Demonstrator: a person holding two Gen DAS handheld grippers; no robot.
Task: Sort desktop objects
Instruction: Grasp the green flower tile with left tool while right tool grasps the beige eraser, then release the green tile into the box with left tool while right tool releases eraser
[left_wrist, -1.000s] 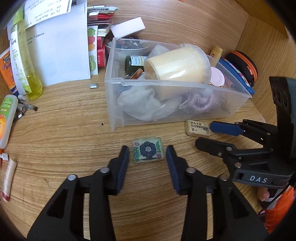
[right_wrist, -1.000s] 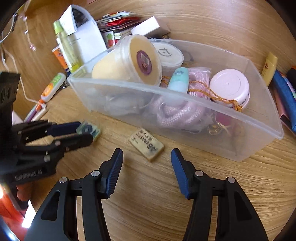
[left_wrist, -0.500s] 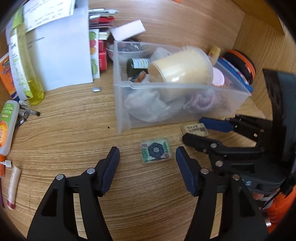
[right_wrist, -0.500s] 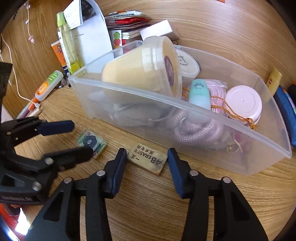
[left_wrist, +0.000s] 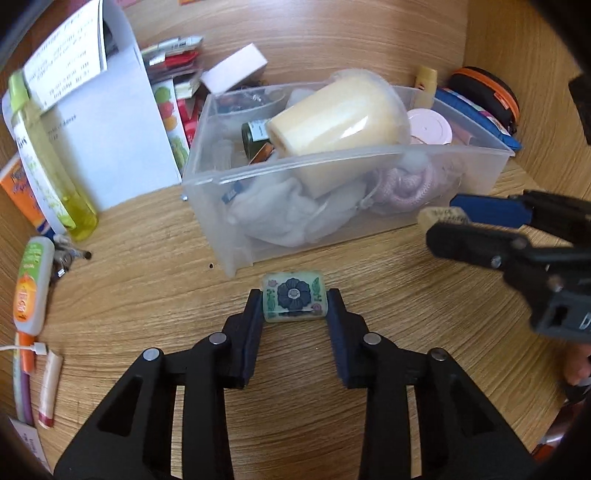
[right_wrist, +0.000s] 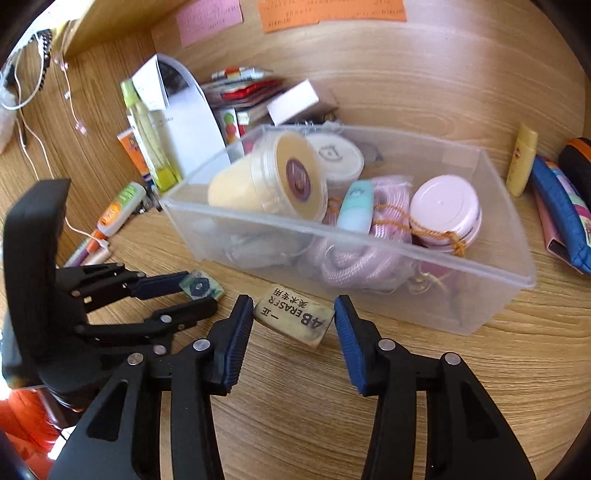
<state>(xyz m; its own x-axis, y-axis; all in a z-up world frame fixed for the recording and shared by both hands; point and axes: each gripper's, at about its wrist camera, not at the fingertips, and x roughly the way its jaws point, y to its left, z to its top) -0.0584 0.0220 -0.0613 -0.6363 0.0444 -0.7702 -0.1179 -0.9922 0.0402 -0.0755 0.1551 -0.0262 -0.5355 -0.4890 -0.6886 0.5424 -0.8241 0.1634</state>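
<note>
Left wrist view: left gripper (left_wrist: 294, 304) has just been closing, now clenched on the flower tile (left_wrist: 294, 297) on the desk (left_wrist: 147, 295), at 6 o'clock of the clear bin (left_wrist: 236, 236), likely bound for it. Right wrist view: right gripper (right_wrist: 294, 317) grips the eraser (right_wrist: 293, 314) end to end, tilted, apparently off the desk, bin at 12 o'clock.
</note>
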